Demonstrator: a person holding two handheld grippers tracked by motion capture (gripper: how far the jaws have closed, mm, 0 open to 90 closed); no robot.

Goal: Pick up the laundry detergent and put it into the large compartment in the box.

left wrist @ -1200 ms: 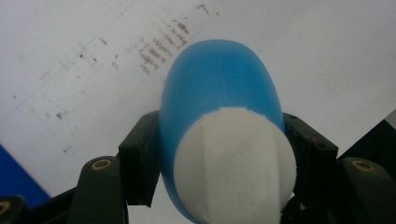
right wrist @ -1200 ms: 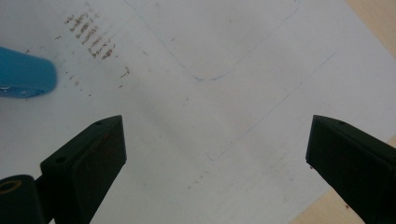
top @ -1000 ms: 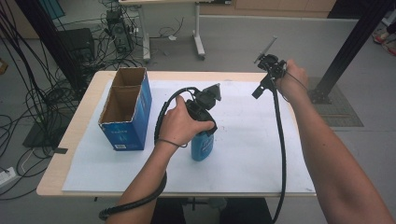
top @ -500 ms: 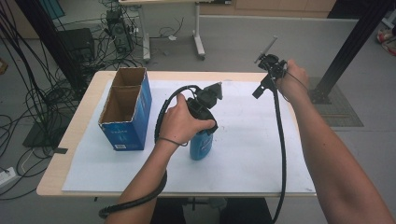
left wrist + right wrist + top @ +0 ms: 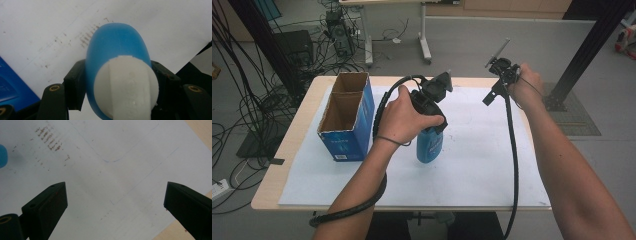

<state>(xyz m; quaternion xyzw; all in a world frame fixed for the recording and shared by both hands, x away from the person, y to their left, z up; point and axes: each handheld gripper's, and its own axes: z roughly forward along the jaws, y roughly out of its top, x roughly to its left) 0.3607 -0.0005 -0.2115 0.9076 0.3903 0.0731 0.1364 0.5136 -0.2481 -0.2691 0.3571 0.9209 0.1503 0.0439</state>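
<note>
Blue bottle stands near the middle of the frame on the white-papered bench, squeezed by the left hand-held gripper, and could slip or tip because it is round, while the right hand-held gripper stays wide open and empty.

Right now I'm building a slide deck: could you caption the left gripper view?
Left tongs clamp a blue plastic bottle with a white cap over white paper.

Smooth glossy blue plastic bottle, matt white paper sheet, cardboard box
</note>
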